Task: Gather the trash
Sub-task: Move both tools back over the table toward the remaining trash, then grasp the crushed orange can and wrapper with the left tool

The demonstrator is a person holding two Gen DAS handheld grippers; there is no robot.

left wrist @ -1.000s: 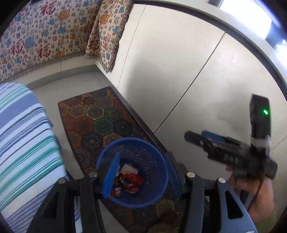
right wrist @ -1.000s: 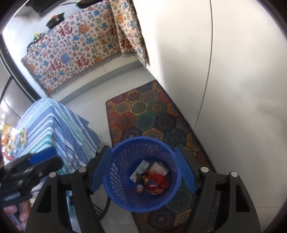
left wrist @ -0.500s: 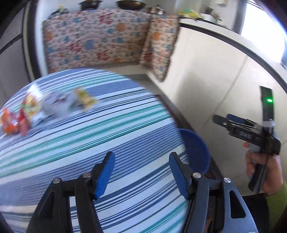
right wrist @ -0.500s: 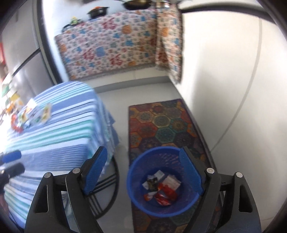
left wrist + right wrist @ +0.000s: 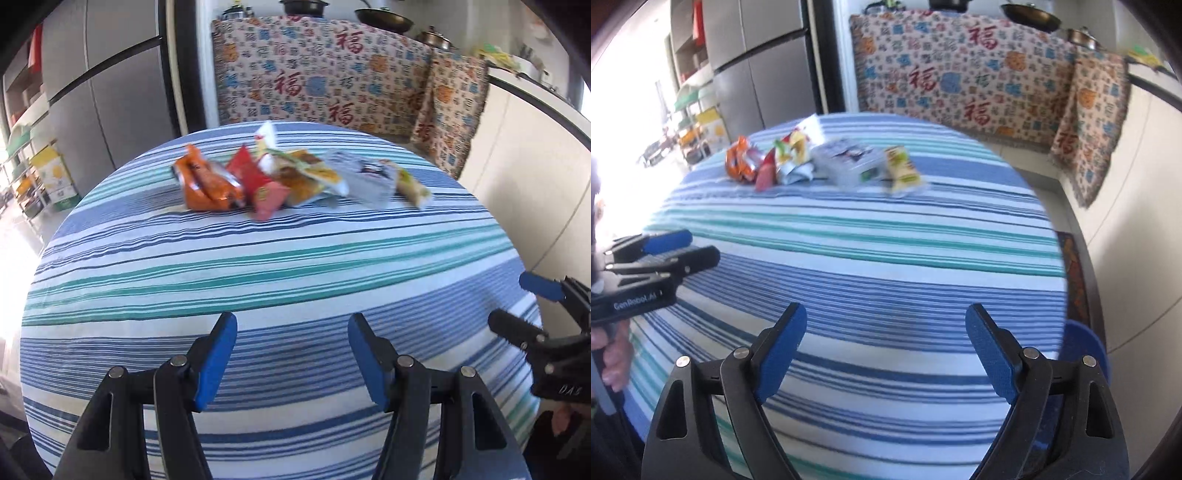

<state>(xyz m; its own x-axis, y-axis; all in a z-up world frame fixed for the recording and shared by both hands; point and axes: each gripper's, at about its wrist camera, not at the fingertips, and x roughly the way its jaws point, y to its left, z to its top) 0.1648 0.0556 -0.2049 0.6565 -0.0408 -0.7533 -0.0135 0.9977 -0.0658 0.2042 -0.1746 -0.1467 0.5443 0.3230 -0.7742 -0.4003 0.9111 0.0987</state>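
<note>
A heap of snack trash lies at the far side of the round striped table [image 5: 258, 280]: an orange wrapper [image 5: 207, 184], a red wrapper [image 5: 255, 181], a grey-white pack [image 5: 365, 177] and a yellow-green pack [image 5: 412, 186]. My left gripper [image 5: 291, 325] hangs open over the near part of the cloth with nothing between its fingers. My right gripper [image 5: 886, 314] is also over the near cloth, its jaws opening and nothing between them. From the right wrist I see the orange wrapper [image 5: 740, 164], the grey-white pack [image 5: 849, 162] and the yellow-green pack [image 5: 903, 170]. The blue bin [image 5: 1086, 343] peeks out below the table's right edge.
A grey fridge [image 5: 110, 103] stands at the back left beside shelves [image 5: 33, 166]. A patterned cloth [image 5: 314, 74] covers the counter behind the table, with pans on top. White cabinet fronts [image 5: 1145, 221] and a patterned rug [image 5: 1075, 280] lie to the right.
Both views have swung from the blue bin on the floor up to the striped table and the trash heap. Both grippers' jaws stand wider than a second ago.
</note>
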